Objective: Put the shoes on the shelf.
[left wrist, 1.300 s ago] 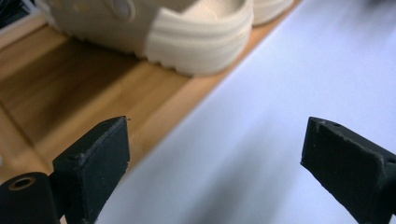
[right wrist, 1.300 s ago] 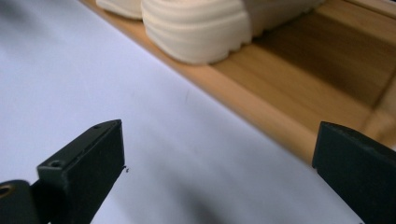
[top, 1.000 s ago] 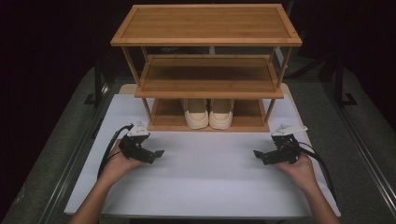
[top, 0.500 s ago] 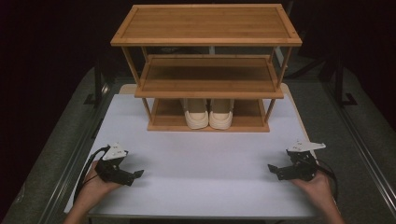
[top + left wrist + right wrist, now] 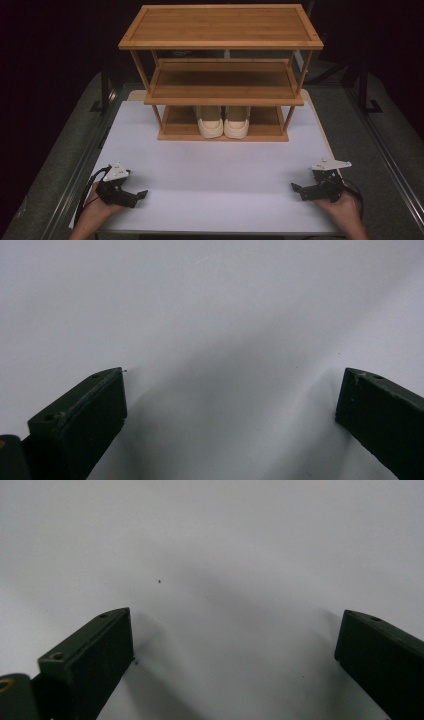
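Observation:
My left gripper (image 5: 137, 196) rests low on the white table (image 5: 215, 165) near its front left corner, held in a hand. Its jaws have just been opening and stand wide apart with nothing between them; the left gripper view shows bare tabletop in the gap of the left gripper (image 5: 232, 385). My right gripper (image 5: 297, 191) lies near the front right corner, also in a hand and open, with bare tabletop in the gap of the right gripper (image 5: 235, 625). Both point inward toward the table's middle.
A three-tier wooden shoe rack (image 5: 220, 25) stands at the far side of the table. A pair of cream shoes (image 5: 223, 125) sits on its bottom shelf, toes toward me. Dark floor and metal rails flank the table.
Both hands have pulled back from the rack toward the near edge, spread outward to the corners, and sunk lower onto the table.

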`<state>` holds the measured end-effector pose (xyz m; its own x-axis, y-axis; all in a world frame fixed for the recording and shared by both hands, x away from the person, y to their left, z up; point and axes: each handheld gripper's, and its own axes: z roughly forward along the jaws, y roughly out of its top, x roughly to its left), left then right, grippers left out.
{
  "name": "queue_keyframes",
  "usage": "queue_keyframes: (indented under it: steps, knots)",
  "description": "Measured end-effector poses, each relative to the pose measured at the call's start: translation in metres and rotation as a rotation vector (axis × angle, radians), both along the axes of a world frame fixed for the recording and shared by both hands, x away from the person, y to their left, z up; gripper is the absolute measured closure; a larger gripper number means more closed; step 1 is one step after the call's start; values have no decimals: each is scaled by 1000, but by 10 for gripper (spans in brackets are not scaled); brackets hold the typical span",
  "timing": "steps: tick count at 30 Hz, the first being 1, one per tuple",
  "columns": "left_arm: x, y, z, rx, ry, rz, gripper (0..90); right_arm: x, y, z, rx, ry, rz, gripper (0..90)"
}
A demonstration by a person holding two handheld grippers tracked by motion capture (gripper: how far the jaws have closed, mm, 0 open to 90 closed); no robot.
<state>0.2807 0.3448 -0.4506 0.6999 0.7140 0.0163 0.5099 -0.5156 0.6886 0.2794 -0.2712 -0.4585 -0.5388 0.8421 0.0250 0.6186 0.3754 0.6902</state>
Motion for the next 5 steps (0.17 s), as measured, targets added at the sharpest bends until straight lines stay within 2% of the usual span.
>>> queue_keyframes:
  steps: [5]
  knots:
    - [0,0,0,2,1,-1,0,0,0,0,0,0,0,16]
